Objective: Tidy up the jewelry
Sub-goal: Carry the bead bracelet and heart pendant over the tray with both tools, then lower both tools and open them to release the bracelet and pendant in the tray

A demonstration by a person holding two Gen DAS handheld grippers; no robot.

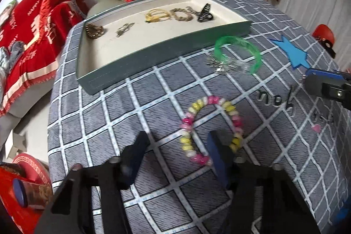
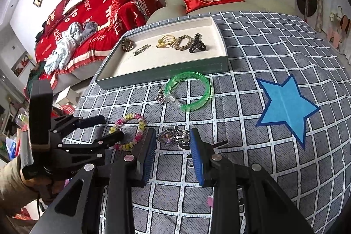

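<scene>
Left hand-held gripper (image 1: 177,146) released, straddling bead bracelet (image 1: 210,128); bracelet lies flat, long axis toward tray (image 1: 153,54).

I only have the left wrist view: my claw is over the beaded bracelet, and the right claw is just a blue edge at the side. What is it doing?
Observer: The right claw straddles a heart pendant lying on the cloth. I cannot tell whether the pads press it.
Operator: And the silver blur beside the green bangle?
Observer: It is a small key-and-heart charm, right beside the clear end of the green bangle.
</scene>
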